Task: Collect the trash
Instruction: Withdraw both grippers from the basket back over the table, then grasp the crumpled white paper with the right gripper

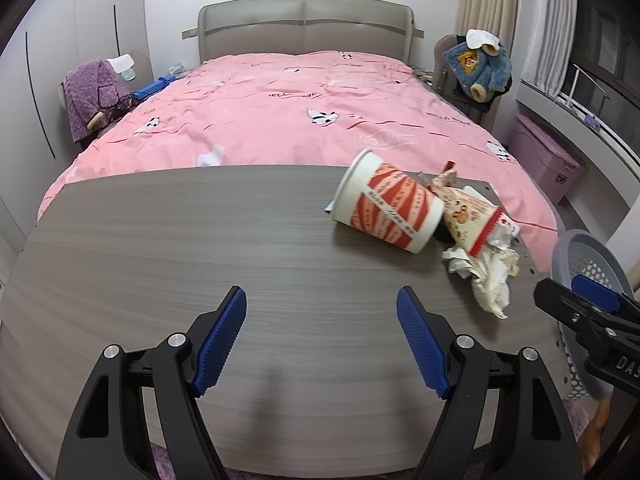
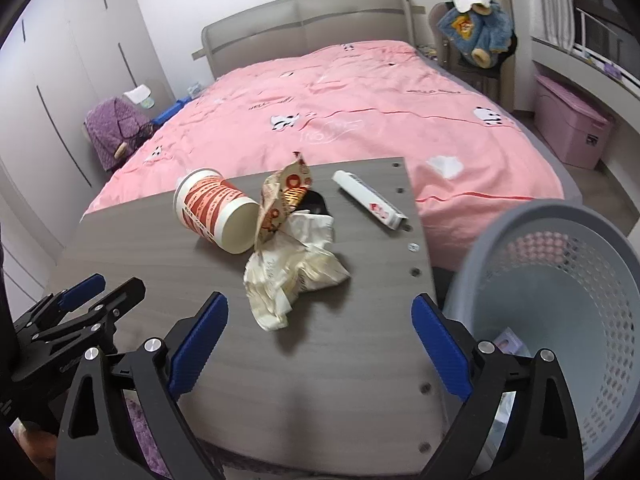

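Observation:
A red-and-white paper cup (image 1: 386,206) (image 2: 216,210) lies on its side on the grey wooden table (image 1: 180,240) (image 2: 320,380). Beside it sit a printed snack wrapper (image 1: 470,210) (image 2: 282,196), crumpled white tissue (image 1: 490,276) (image 2: 288,276) and a white tube box (image 2: 370,199). My left gripper (image 1: 322,340) hovers open over bare table, left of the trash. My right gripper (image 2: 320,344) is open with nothing between its fingers, just short of the tissue. The grey perforated basket (image 2: 560,280) (image 1: 588,256) stands at the table's right end, with something small lying in its bottom.
A bed with a pink duvet (image 1: 280,112) (image 2: 360,100) lies right behind the table. Chairs draped with clothes stand at both sides of the headboard, a pink storage box (image 2: 572,124) by the window ledge. The other gripper shows at each view's edge.

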Demonstrator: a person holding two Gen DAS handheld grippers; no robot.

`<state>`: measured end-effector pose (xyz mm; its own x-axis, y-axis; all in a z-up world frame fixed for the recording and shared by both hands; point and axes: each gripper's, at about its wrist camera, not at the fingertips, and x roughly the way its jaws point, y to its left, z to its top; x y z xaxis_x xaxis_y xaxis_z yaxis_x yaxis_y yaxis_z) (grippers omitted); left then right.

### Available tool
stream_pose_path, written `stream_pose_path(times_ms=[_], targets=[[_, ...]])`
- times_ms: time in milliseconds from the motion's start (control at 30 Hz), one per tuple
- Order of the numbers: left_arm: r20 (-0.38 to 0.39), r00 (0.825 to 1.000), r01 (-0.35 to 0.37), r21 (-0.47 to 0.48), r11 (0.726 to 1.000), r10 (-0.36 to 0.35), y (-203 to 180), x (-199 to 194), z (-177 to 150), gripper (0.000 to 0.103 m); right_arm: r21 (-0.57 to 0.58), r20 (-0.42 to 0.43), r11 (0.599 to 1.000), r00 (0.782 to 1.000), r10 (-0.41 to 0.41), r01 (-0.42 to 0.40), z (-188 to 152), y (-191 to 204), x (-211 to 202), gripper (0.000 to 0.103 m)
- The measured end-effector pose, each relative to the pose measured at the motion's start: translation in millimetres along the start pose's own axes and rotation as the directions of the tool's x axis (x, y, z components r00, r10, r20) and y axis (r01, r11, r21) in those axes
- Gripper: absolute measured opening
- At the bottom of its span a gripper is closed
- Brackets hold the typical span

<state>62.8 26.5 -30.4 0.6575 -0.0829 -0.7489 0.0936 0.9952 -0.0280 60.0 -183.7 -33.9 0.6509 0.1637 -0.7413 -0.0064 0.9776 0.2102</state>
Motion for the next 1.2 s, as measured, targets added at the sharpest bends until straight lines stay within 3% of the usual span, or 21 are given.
stream_pose_path(times_ms=[667, 933, 1033, 1200], targets=[[-0.032, 0.999, -0.006, -0.048, 0.999, 0.004, 22.1, 21.3, 4.5, 0.074, -0.087, -0.112, 0.996, 0.993, -0.040, 0.030, 18.1, 19.4, 59.9, 0.096], [-0.039, 0.999, -0.006, -0.053, 0.999, 0.004, 23.2, 23.4, 5.3, 0.074, -0.079, -0.117, 0.996, 0.991, -0.057, 0.048, 20.0, 19.0, 70.7, 0.096], [-0.040, 0.999, -0.006, -0.051, 0.999, 0.004, 23.0, 23.8, 5.3, 0.074, -0.086, -0.111, 0.995, 0.992, -0.059, 0.050, 20.6, 19.8, 71.5, 0.092], [-0.039, 0.999, -0.002, -0.051, 0.999, 0.000, 21.6, 22.7, 4.6, 0.074, -0.099, -0.115, 0.994, 0.992, -0.053, 0.041, 18.5, 22.6, 71.9, 0.074]])
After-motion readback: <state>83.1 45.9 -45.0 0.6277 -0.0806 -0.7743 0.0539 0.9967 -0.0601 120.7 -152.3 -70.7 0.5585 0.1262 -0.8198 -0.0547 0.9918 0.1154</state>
